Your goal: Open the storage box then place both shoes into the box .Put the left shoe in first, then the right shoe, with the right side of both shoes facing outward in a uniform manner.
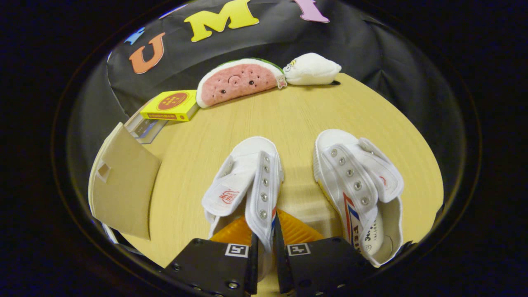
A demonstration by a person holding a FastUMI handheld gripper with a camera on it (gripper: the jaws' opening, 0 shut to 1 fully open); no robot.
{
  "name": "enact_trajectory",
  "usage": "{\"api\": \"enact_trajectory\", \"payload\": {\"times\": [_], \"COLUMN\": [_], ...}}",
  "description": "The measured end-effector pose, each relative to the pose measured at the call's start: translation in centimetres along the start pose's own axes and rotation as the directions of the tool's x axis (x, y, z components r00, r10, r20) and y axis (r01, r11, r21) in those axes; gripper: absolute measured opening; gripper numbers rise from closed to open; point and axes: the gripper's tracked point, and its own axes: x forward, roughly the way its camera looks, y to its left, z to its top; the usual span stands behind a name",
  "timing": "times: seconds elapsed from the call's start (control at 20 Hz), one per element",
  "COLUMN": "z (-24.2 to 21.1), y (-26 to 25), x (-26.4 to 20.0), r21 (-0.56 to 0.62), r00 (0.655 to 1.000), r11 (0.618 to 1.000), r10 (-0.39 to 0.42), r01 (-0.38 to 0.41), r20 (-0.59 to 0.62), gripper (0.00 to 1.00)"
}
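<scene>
**Left shoe pinched by its eyelet flap**

We see the tool [264, 247] with its two fingers drawn close together on the eyelet flap of the left shoe [243, 181], both pressing the thin canvas edge between them. That shoe sits just ahead of the fingers, toe pointing to the far side of the counter [297, 111]. The right shoe [359, 185] lies just to its right, apart from it, with its striped side showing.

We judge these canvas shoes light and soft: the upper will fold and the sole will hang, so the shoe may swing or twist in a flap grip. A hold nearer the heel collar or sole rim would likely be steadier.

The storage box [121, 185] stands at the near left, its brown flap raised; we cannot tell what, if anything, is inside. Far off lie a yellow carton [171, 106], a watermelon plush [237, 82] and a white plush [311, 69].
</scene>
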Motion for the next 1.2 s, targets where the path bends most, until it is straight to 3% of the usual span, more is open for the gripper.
{"api": "enact_trajectory", "payload": {"times": [0.15,0.2,0.25,0.35,0.7,1.2], "z": [0.6,0.2,0.2,0.6,0.1,3.1], "y": [-0.4,-0.5,-0.5,-0.4,0.7,6.4], "x": [-0.7,-0.6,-0.2,-0.3,-1.9,-8.5], "r21": [0.039,0.052,0.065,0.089,0.212,0.290], "r00": [0.999,0.999,0.998,0.998,0.990,0.995], "r11": [0.999,0.998,0.997,0.995,0.977,0.956], "r10": [-0.027,-0.033,-0.045,-0.033,0.038,0.070], "r01": [0.028,0.035,0.048,0.038,-0.009,-0.045], "r20": [-0.023,-0.043,-0.048,-0.055,-0.136,-0.076], "gripper": [0.19,0.09,0.09,0.00,0.00,0.00]}}
